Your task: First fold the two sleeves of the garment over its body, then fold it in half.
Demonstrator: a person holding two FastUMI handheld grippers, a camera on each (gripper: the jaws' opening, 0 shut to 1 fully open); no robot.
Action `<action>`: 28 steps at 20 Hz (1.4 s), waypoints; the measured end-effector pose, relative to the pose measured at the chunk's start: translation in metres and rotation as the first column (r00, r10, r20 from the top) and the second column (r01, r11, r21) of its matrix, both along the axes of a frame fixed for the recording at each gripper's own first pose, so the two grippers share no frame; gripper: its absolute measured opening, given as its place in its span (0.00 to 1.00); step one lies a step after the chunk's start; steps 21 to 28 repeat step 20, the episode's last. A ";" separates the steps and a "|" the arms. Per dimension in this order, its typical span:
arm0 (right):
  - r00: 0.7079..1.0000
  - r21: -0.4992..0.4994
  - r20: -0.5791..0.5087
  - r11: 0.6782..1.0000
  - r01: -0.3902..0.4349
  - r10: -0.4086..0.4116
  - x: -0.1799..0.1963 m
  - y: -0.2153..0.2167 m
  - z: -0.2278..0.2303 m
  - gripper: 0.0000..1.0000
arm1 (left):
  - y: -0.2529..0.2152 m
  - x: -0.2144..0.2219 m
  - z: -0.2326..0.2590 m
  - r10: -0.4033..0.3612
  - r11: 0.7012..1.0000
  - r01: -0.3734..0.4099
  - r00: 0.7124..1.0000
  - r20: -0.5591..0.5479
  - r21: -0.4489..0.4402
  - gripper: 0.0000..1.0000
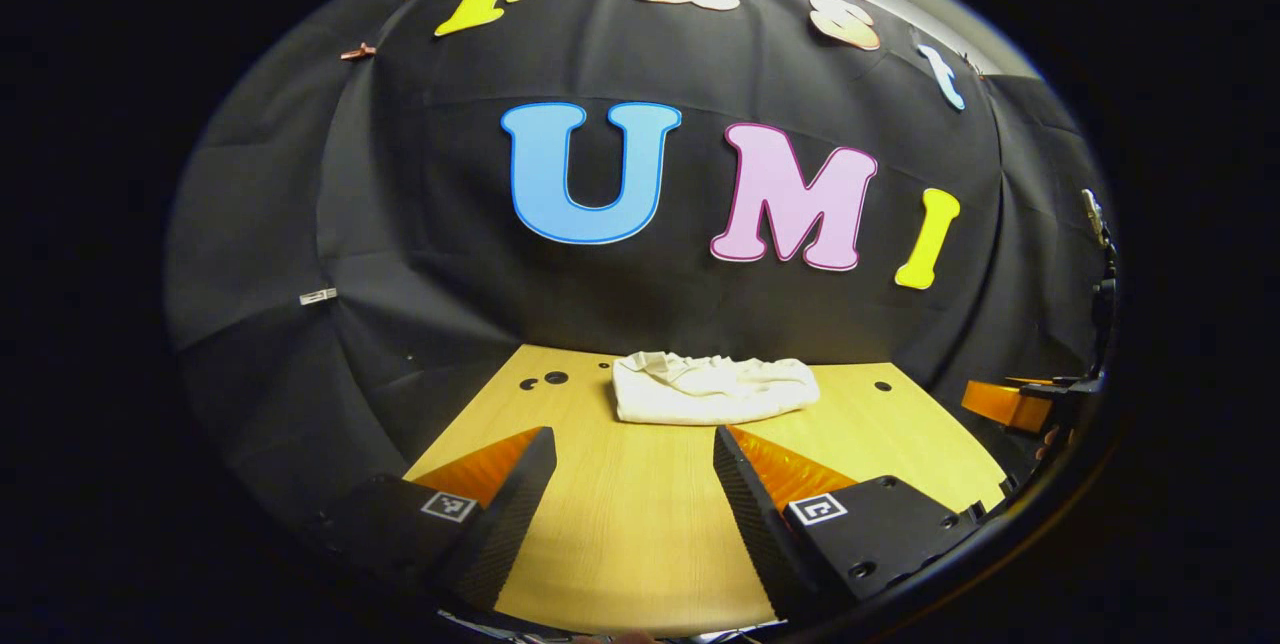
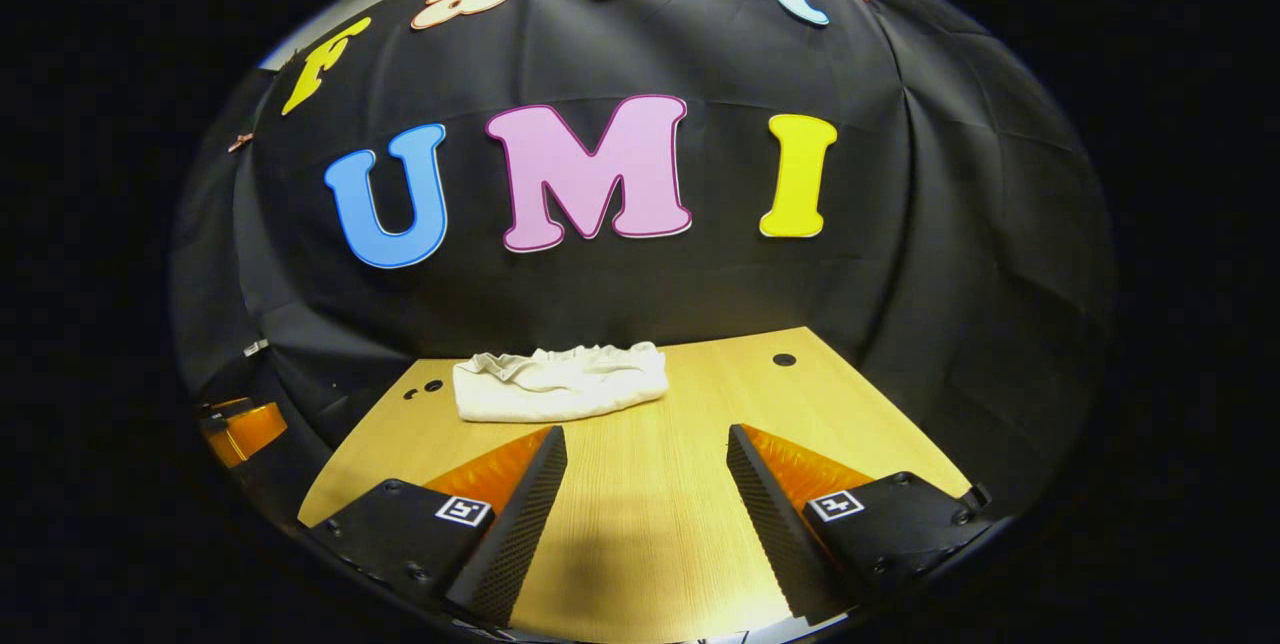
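Note:
A white garment (image 1: 712, 389) lies folded into a compact bundle near the far edge of the wooden table (image 1: 640, 524). In the right gripper view the same garment (image 2: 558, 384) rests left of centre on the table (image 2: 650, 524). My left gripper (image 1: 633, 444) hovers above the near half of the table, open, with nothing between its fingers and well short of the cloth. My right gripper (image 2: 647, 442) is likewise open and empty, a clear stretch of table away from the bundle. The right gripper (image 1: 1010, 406) also appears at the right edge of the left gripper view.
Small dark holes (image 1: 545, 380) dot the tabletop near its far corners, another hole (image 2: 784, 360) at the far right. Black cloth walls close in behind and on both sides. The left gripper (image 2: 240, 429) appears at the left edge of the right gripper view.

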State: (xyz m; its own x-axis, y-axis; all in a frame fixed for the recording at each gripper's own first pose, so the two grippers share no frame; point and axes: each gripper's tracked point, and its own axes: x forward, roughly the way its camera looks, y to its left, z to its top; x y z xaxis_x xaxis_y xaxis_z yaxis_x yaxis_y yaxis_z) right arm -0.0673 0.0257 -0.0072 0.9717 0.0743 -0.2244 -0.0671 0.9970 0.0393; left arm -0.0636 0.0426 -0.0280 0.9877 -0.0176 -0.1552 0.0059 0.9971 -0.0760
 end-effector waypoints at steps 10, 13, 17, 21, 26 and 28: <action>0.984 -0.003 -0.030 0.985 -0.174 0.173 -0.012 -0.048 -0.027 0.99 | -0.062 -0.052 -0.013 0.098 0.986 -0.102 0.994 -0.041 -0.131 0.97; 0.981 -0.016 -0.052 0.982 -0.189 0.188 -0.024 -0.067 -0.037 0.99 | -0.073 -0.064 -0.008 0.121 0.985 -0.124 0.992 -0.024 -0.123 0.97; 0.978 -0.005 -0.057 0.979 -0.202 0.202 -0.040 -0.070 -0.039 0.99 | -0.083 -0.078 0.003 0.101 0.990 -0.100 0.995 0.007 -0.095 0.97; 0.980 -0.003 -0.031 0.980 -0.197 0.197 -0.042 -0.066 -0.033 0.99 | -0.083 -0.083 0.002 0.056 0.996 -0.056 0.998 0.003 -0.076 0.97; 0.980 -0.003 -0.031 0.980 -0.197 0.197 -0.042 -0.066 -0.033 0.99 | -0.083 -0.083 0.002 0.056 0.996 -0.056 0.998 0.003 -0.076 0.97; 0.980 -0.003 -0.031 0.980 -0.197 0.197 -0.042 -0.066 -0.033 0.99 | -0.083 -0.083 0.002 0.056 0.996 -0.056 0.998 0.003 -0.076 0.97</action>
